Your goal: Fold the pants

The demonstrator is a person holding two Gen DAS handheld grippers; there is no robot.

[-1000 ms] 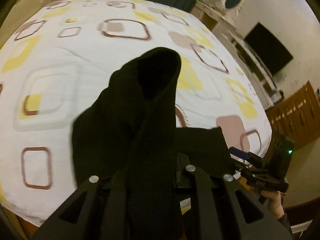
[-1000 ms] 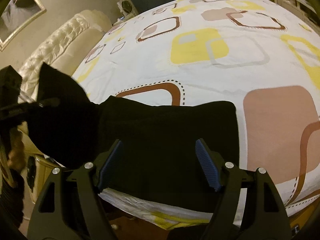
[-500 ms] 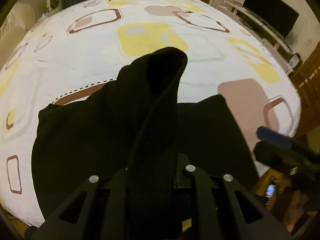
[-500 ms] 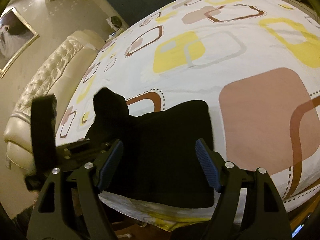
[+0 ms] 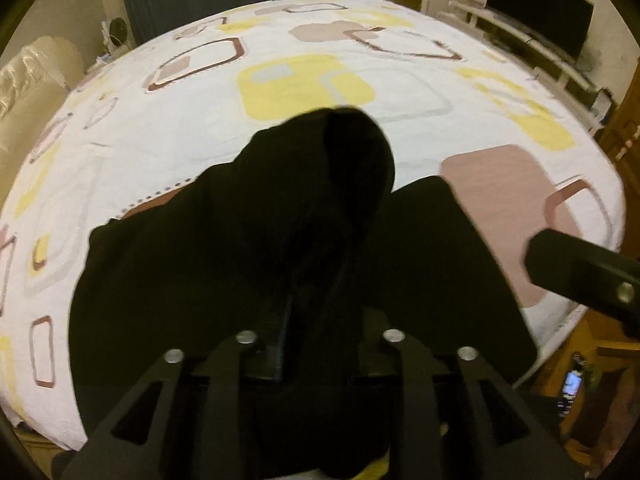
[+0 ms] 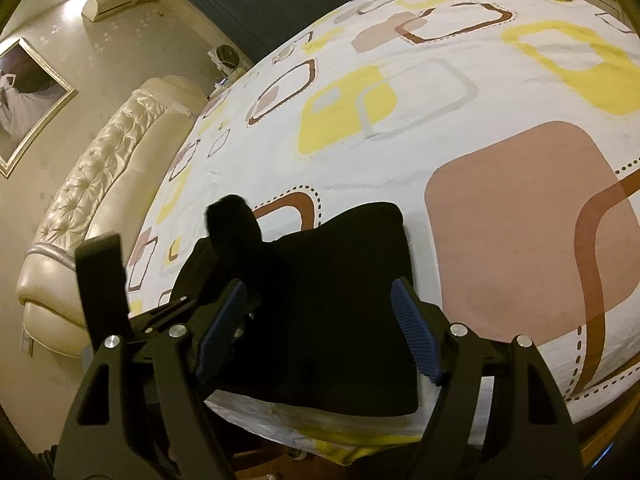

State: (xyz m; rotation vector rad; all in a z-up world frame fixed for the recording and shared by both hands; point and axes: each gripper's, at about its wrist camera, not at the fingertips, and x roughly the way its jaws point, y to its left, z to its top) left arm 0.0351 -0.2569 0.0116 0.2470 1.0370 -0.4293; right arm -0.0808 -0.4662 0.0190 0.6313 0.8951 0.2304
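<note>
The black pants lie folded at the near edge of the bed; they also show in the right wrist view. My left gripper is shut on a bunched fold of the pants, which rises in a hump and hides its fingertips. In the right wrist view the left gripper sits at the pants' left side. My right gripper is open with blue pads, hovering over the pants and holding nothing. It shows blurred at the right of the left wrist view.
The bed carries a white sheet with yellow, brown and pink squares. A cream tufted headboard stands at the left. A TV and white shelves stand beyond the bed's right side. The bed's front edge is close below.
My left gripper has carried the bunched fold to the right over the pants on the bed. The right gripper stayed open and rose slightly, closing in on the left one.
</note>
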